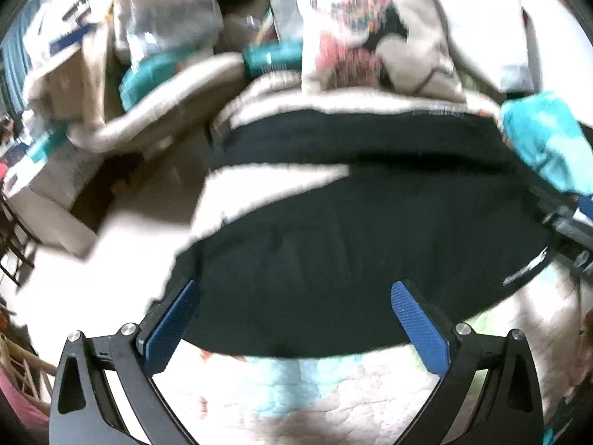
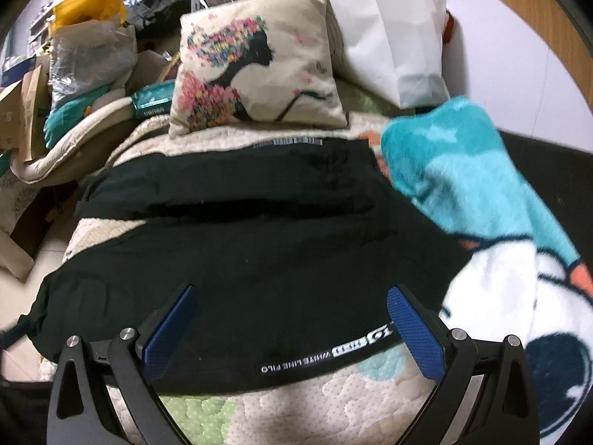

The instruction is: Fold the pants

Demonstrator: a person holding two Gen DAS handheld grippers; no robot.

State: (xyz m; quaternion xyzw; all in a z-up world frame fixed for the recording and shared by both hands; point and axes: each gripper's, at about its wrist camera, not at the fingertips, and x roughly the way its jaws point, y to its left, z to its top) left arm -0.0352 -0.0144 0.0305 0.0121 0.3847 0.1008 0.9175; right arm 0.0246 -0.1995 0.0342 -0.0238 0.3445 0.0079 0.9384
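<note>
I'm working on the black pants, which are lying spread across the quilt on the bed, both legs running left, w/ the printed hem nearest me. I'm judging a clean fold needs both near corners pinched together & lifted evenly. I'm holding the right tool & left tool low over the near edge, both wide apart, gripping nothing.

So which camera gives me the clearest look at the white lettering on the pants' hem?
The right wrist view: the white lettering is sharp along the near edge of the black pants. In the left wrist view it's only a blurred white smear at the pants' far right.
</note>
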